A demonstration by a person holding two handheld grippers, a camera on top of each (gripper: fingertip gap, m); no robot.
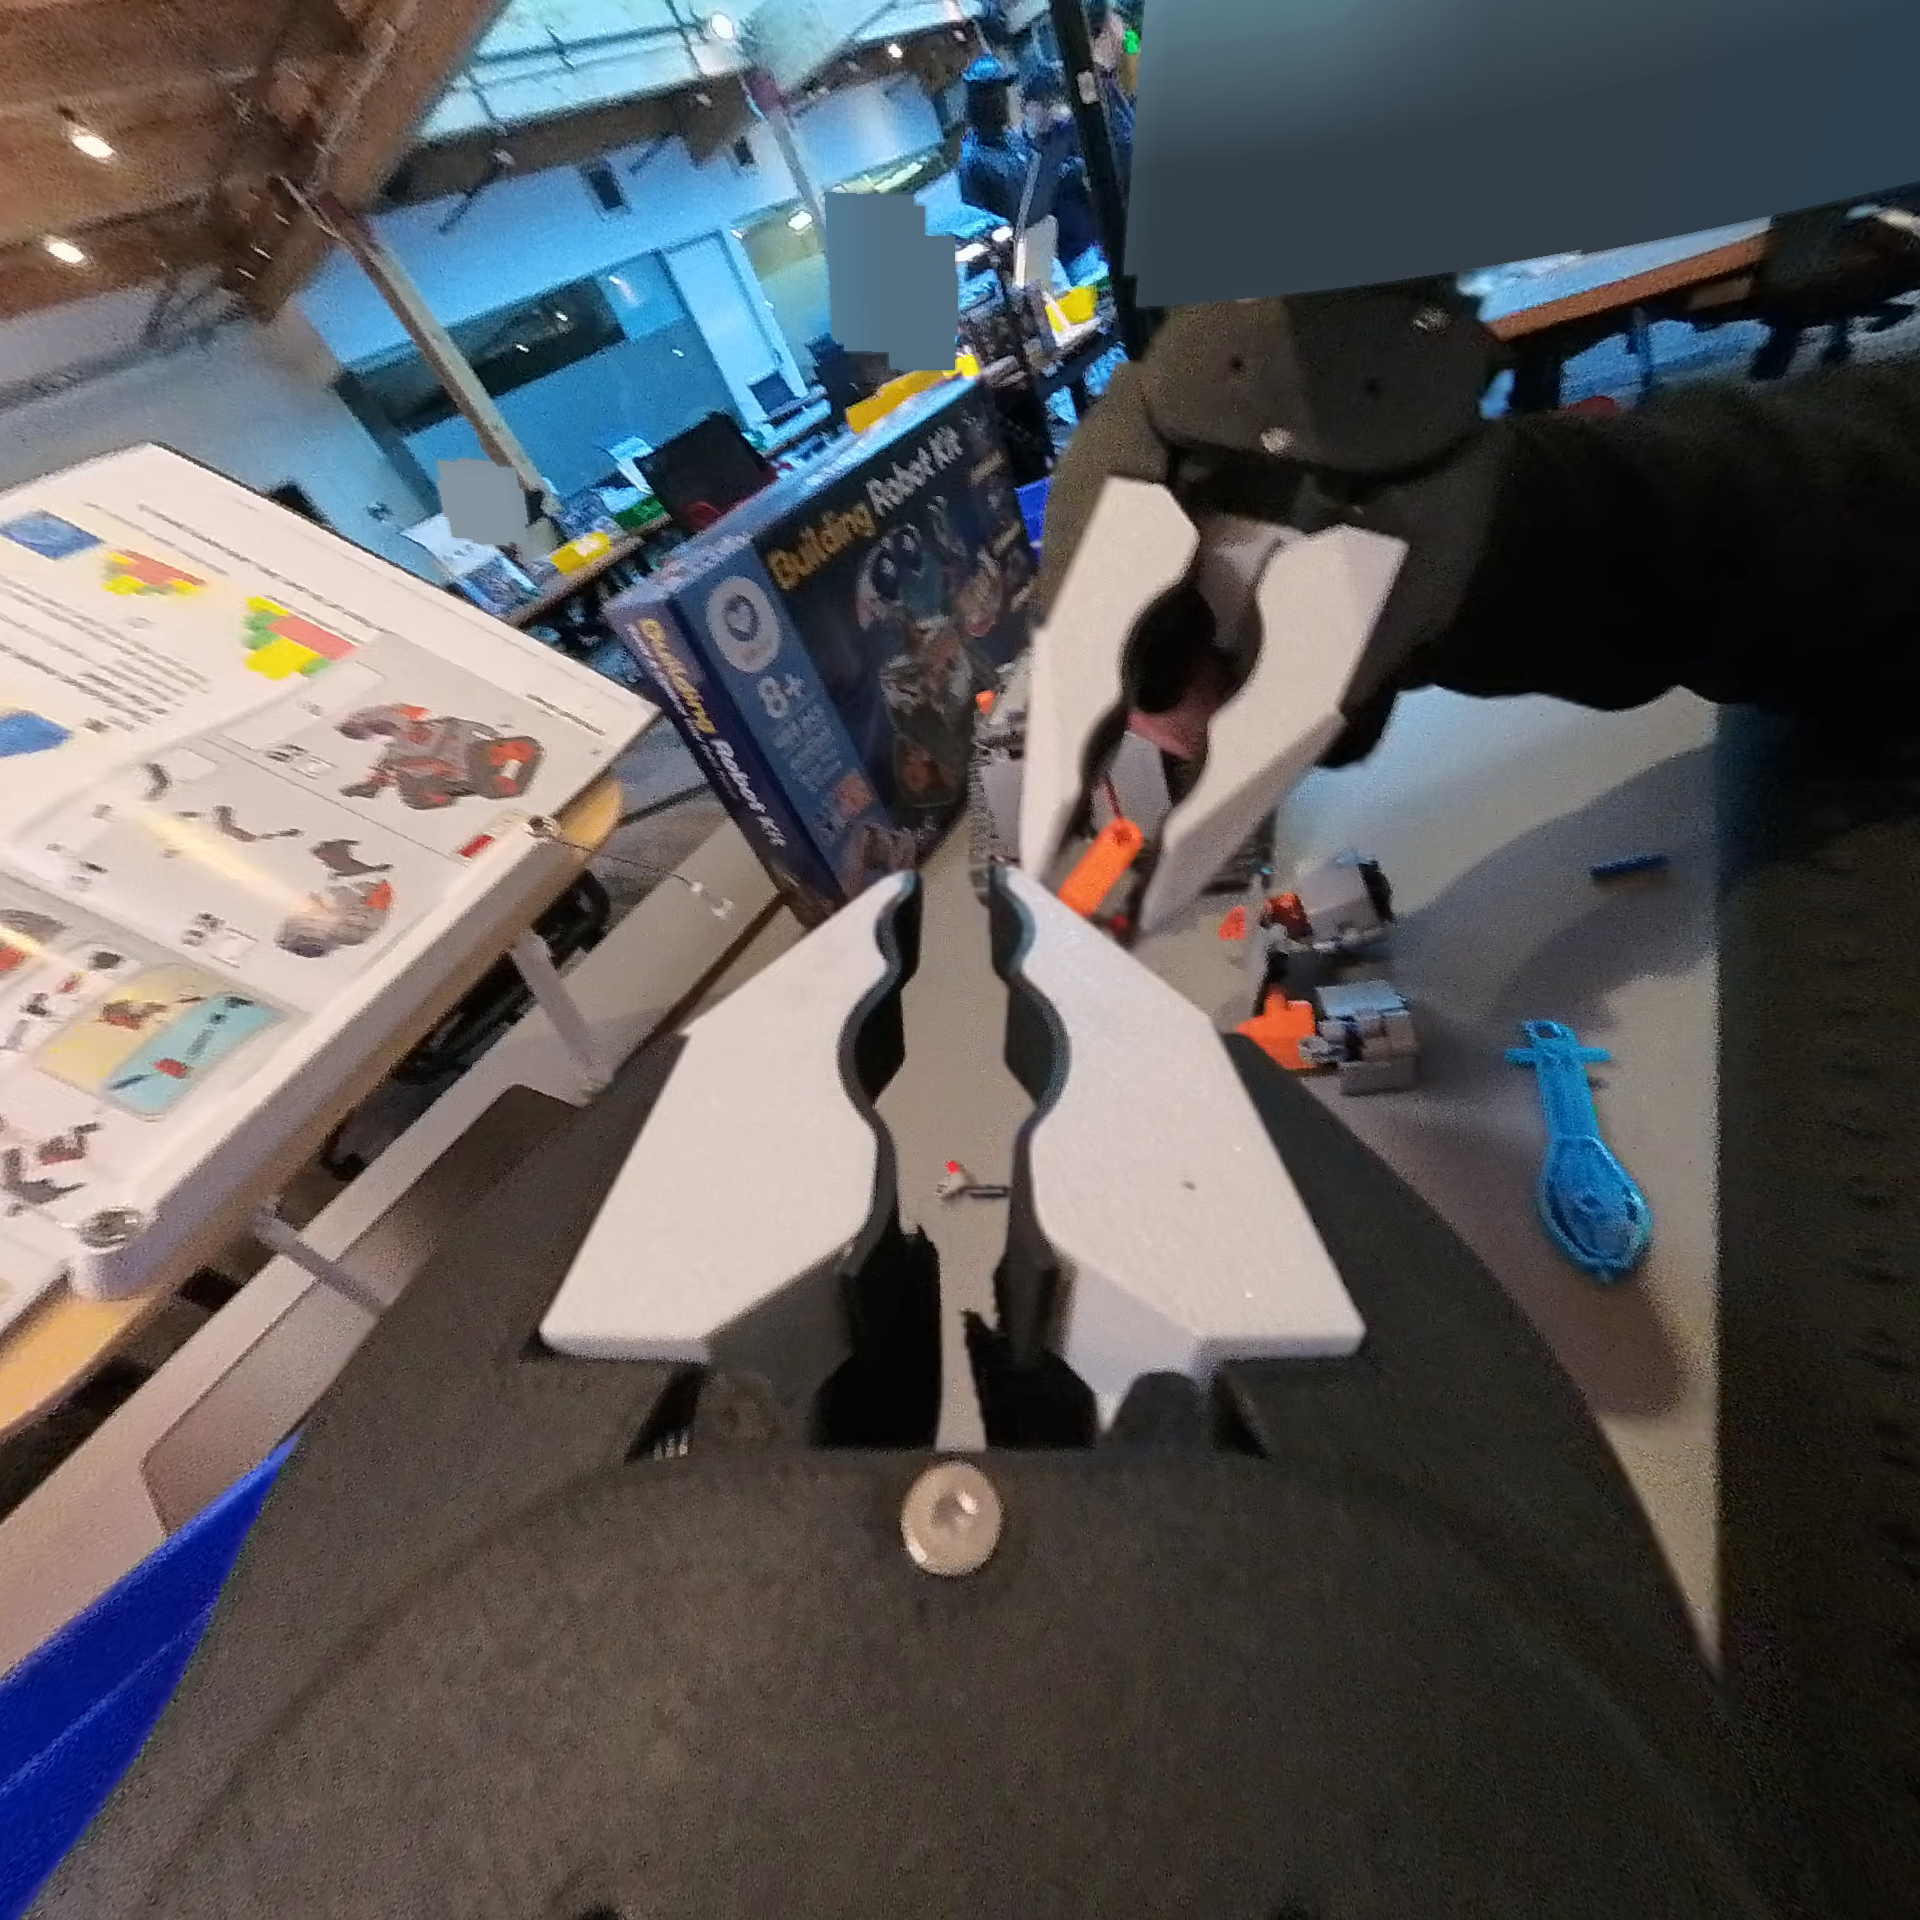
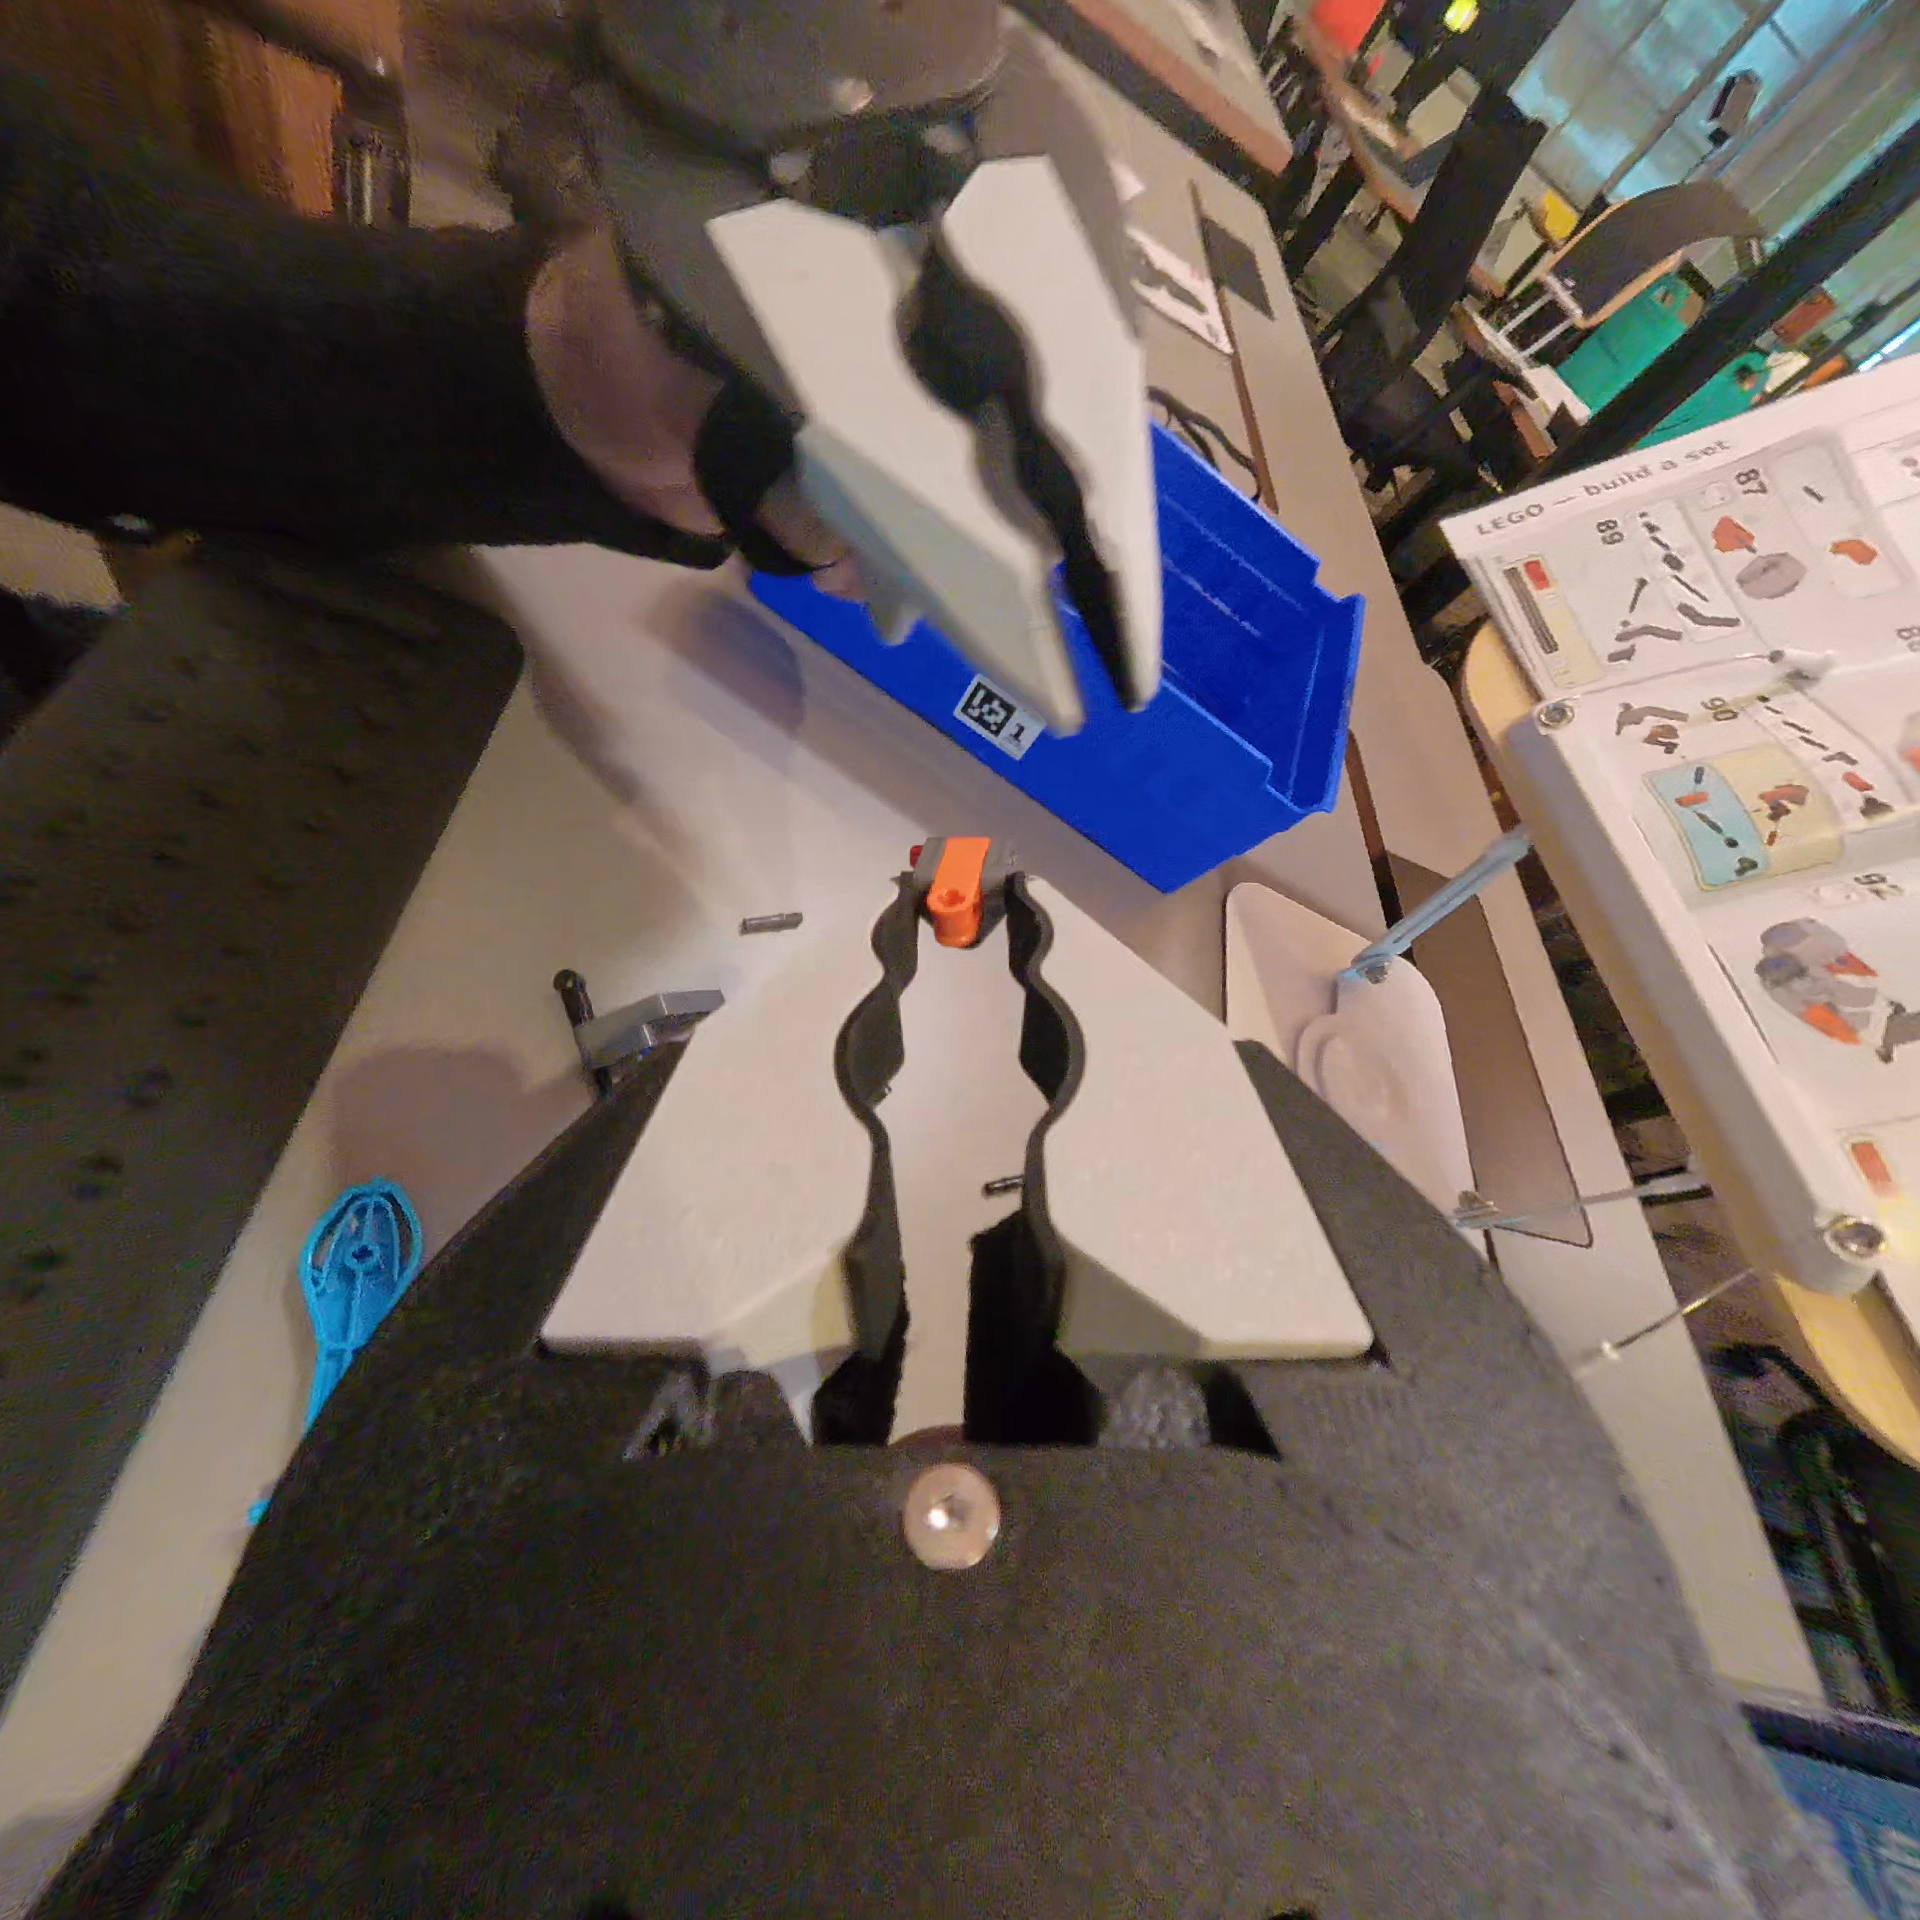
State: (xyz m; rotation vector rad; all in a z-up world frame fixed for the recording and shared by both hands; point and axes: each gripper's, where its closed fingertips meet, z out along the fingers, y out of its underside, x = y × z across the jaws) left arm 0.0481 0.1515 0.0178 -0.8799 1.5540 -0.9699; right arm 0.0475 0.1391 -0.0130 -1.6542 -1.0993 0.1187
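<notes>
Two grippers over a grey table strewn with small building-kit parts.

Right gripper (image 2: 958, 899) pinches a small orange-and-grey brick piece (image 2: 958, 894) at its fingertips, held above the table's middle, just before the blue bin (image 2: 1195, 769). Left gripper (image 1: 954, 883) carries nothing; its jaws stand a narrow gap apart, though a thin dark chain-like strip near its tips may touch, blur hides it. The piece looks light, stiff and smooth, best pinched across flat sides. A blue plastic tool (image 1: 1584, 1164) lies by the table's near edge; an instruction board (image 2: 1714, 727) stands at the far side.
</notes>
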